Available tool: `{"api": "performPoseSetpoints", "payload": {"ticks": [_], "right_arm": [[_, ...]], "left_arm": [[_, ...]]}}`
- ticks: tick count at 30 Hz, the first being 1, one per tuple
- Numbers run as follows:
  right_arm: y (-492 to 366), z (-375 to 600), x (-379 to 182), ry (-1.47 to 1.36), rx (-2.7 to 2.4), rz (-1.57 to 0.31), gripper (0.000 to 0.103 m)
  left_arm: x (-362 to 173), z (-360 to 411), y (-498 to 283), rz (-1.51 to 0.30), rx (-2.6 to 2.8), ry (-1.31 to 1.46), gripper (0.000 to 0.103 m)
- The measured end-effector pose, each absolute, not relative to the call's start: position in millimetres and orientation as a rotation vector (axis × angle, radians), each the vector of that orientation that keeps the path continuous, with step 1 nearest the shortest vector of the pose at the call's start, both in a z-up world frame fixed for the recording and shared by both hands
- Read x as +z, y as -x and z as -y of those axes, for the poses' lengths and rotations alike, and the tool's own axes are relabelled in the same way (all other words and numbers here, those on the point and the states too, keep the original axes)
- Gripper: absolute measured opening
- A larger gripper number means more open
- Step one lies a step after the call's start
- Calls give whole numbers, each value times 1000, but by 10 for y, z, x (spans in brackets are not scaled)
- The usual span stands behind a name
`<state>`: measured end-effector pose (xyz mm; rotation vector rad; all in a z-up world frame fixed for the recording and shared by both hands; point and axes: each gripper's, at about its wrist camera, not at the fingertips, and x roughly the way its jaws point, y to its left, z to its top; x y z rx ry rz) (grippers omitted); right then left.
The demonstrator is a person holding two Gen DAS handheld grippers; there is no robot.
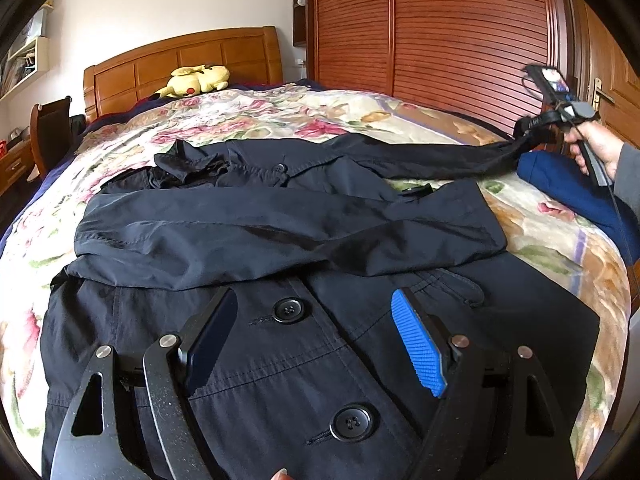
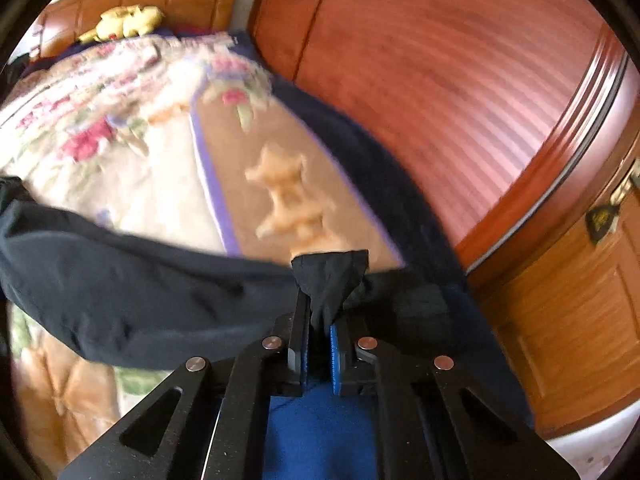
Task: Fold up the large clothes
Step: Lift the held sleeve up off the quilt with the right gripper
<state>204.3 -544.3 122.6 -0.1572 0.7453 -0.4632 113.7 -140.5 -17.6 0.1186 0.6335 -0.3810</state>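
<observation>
A large dark navy coat lies spread on the bed, buttons up, with one sleeve folded across its chest. My left gripper hovers open just above the coat's front, between two buttons, holding nothing. My right gripper is at the bed's right edge, shut on the cuff of the other sleeve, which is stretched out taut to the right. In the right wrist view the right gripper pinches the dark cuff, and the sleeve trails off to the left.
The floral bedspread covers the bed. A yellow plush toy lies by the wooden headboard. A blue cloth lies at the bed's right edge. A slatted wooden wardrobe and a door stand close to the right.
</observation>
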Motion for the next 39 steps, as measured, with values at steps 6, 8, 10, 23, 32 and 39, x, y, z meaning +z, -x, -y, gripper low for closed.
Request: {"api": "performPoseSetpoints", "payload": {"ticks": [6,8,10,23,32,39], "right_arm": [[-1812,4946,1713,228,-386,-586,7],[-1783,4742,1772,255,-327,-590,7],[-1733,4581,1806,282,-298,-580,6],[-1349,3623,1991,408,-115,-516,6],[-1053,2900,1937,490,29,-439,6],[-935,2518,1976,508,116,-394,6]], "left_arm": [[-107,1298,-1088,-610,-364,-117,80],[-82,1235,-1067,-604,-358,-115,80],[-60,1172,-1052,-598,-350,-110,80],[86,672,-966,-568,-301,-56,80],[143,369,-863,-554,-266,-55,80],[174,134,-831,-545,-240,-42,80]]}}
